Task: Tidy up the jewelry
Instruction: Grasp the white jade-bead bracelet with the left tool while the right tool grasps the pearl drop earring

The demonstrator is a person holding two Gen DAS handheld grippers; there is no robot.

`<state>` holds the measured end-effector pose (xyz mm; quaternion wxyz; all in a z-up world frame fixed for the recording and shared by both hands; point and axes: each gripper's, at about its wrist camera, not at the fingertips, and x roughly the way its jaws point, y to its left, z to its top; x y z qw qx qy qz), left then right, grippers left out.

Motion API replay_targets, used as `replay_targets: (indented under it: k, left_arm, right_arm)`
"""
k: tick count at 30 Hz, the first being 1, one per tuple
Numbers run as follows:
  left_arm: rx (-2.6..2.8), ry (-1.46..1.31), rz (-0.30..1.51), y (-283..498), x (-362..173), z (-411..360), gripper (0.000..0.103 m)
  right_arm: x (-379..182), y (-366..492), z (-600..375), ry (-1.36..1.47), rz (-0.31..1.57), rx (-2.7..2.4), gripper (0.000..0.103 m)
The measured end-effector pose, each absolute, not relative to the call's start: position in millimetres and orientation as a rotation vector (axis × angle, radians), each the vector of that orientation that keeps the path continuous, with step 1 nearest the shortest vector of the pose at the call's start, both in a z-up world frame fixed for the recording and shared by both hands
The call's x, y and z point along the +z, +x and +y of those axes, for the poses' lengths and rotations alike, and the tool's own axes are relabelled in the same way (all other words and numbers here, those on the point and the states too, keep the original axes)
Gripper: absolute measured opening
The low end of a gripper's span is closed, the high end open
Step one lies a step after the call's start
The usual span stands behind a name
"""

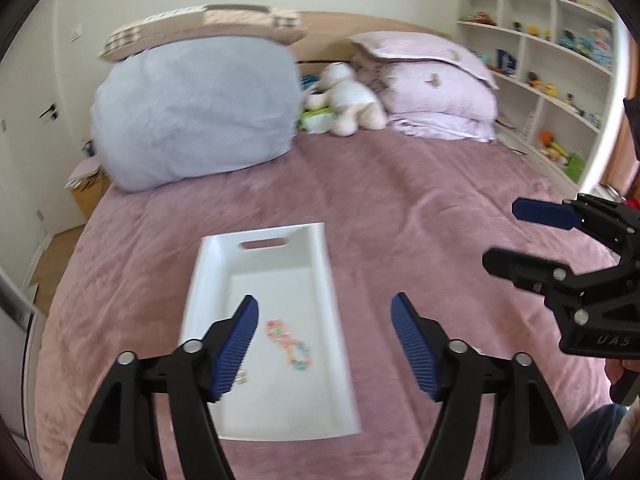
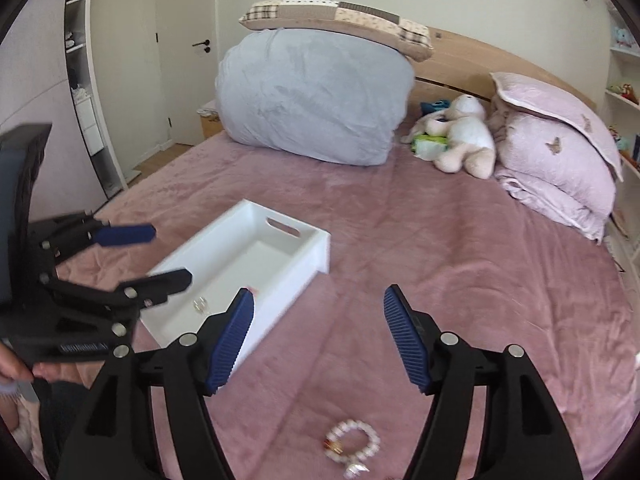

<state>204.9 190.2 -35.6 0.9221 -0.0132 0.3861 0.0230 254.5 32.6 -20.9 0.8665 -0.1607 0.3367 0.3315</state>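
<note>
A white tray (image 1: 322, 280) with a handle slot lies on the pink bedspread. Inside it are a colourful bead bracelet (image 1: 289, 345) and a small clear piece (image 1: 241, 378), the latter also seen in the right wrist view (image 2: 201, 305). My left gripper (image 1: 324, 344) hovers open above the tray's near half with nothing between its fingers. My right gripper (image 2: 320, 336) is open and empty over the bedspread, just right of the tray (image 2: 325, 252). Below it, a pearl bracelet (image 2: 352, 440) with a charm lies on the bedspread. Each gripper shows in the other's view: the right gripper (image 1: 502, 234) and the left gripper (image 2: 172, 256).
A big blue-grey bundle (image 1: 192, 112) with a patchwork pillow on top sits at the head of the bed. A plush toy (image 1: 352, 100) and pink pillows (image 1: 436, 92) lie beside it. Toy shelves (image 1: 560, 60) stand to the right. A hand (image 2: 16, 368) holds the left gripper.
</note>
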Motion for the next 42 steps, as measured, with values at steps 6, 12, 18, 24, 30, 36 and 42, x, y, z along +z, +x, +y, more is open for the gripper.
replay_targets:
  k: [6,12,18,24,30,36,42]
  left_arm:
    - [-0.034,0.034,0.823,214,-45,131,0.081]
    - [-0.087,0.038,0.832,220,-52,90,0.088]
    - [-0.08,0.123,0.83,229,-78,59,0.088]
    - [-0.116,0.13,0.902,242,-119,42,0.088]
    - [-0.128,0.174,0.939,247,-153,35,0.088]
    - [-0.145,0.164,1.002,257,-186,35,0.088]
    - [-0.17,0.125,1.09,265,-219,41,0.085]
  right_arm:
    - [-39,243,-30,-0.355,0.755,0.602,0.076]
    - [-72,229,-80,-0.382,0.828,0.535,0.076]
    - [-112,219,-107,-0.367,0.91,0.547,0.074]
    - [-145,220,-116,-0.326,0.989,0.567,0.071]
    - [-166,221,-118,-0.311,1.037,0.569,0.068]
    - [-191,230,-115,-0.295,1.104,0.579,0.056]
    - [-218,238,-106,-0.309,1.179,0.59,0.055]
